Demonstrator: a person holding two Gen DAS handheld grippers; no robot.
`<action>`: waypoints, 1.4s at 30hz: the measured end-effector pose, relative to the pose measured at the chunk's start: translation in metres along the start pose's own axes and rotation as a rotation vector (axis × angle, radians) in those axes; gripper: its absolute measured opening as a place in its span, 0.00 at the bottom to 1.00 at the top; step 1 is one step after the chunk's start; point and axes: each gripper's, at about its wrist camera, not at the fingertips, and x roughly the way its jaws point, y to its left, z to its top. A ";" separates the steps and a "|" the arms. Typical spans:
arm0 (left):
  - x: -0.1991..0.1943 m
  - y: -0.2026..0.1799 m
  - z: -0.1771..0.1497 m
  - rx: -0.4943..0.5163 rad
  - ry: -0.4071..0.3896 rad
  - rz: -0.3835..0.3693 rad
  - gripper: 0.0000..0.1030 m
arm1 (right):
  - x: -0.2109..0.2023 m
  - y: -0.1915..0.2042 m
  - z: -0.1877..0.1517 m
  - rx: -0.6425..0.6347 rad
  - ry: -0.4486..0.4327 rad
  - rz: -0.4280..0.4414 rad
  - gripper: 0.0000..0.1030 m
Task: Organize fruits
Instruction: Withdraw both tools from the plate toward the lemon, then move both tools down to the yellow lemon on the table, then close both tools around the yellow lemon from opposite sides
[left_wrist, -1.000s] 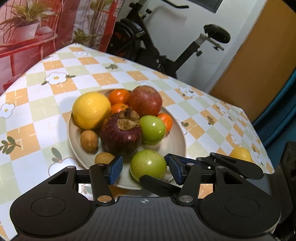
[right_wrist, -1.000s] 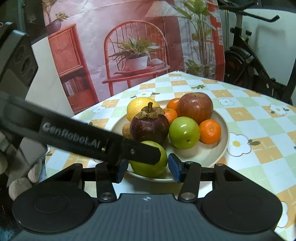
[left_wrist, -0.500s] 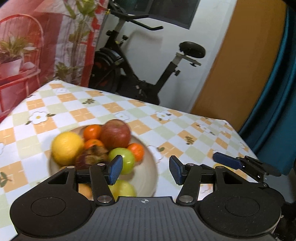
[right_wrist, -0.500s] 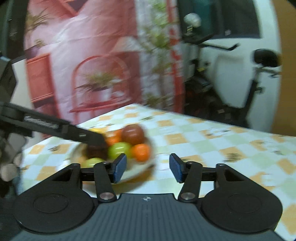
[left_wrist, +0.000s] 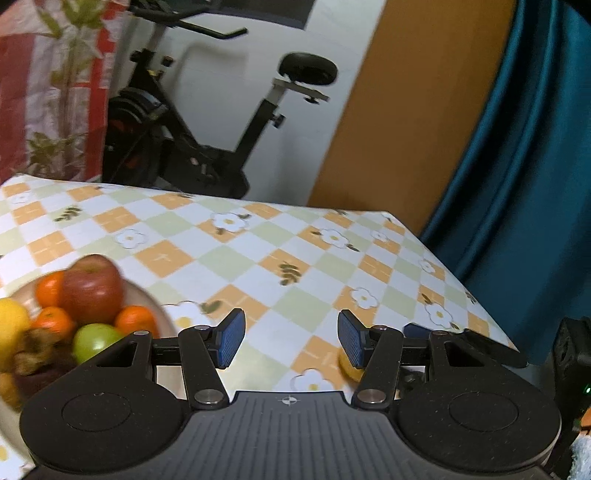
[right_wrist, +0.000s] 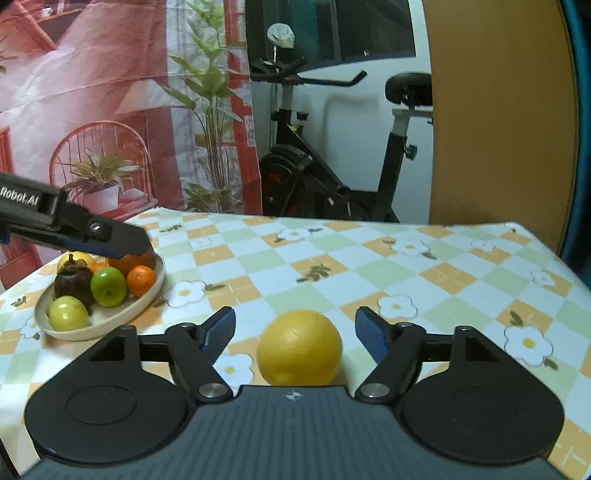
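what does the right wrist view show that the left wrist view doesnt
Only the right wrist view: the whole yellow citrus lying on the tablecloth between the open right tongs, untouched, and the red backdrop's printed chair.

Only the left wrist view: the red apple unobstructed, and the teal curtain.

Both: the fruit plate, the exercise bike, the wooden door.

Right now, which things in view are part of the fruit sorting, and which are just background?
Part of the job:
- lone yellow citrus on the tablecloth, between the right gripper pads, untouched
- plate of fruit: red apple, green apple, mangosteen, tangerine
- left gripper, nothing held

Just background:
- exercise bike
- printed backdrop
- teal curtain
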 end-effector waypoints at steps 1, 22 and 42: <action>0.005 -0.003 0.000 0.003 0.007 -0.004 0.56 | 0.001 -0.001 -0.002 0.006 0.008 0.004 0.74; 0.076 -0.041 -0.007 0.009 0.190 -0.112 0.57 | 0.020 -0.020 -0.006 0.124 0.123 0.104 0.67; 0.077 -0.029 -0.022 -0.034 0.218 -0.110 0.57 | 0.018 -0.011 -0.006 0.094 0.099 0.186 0.64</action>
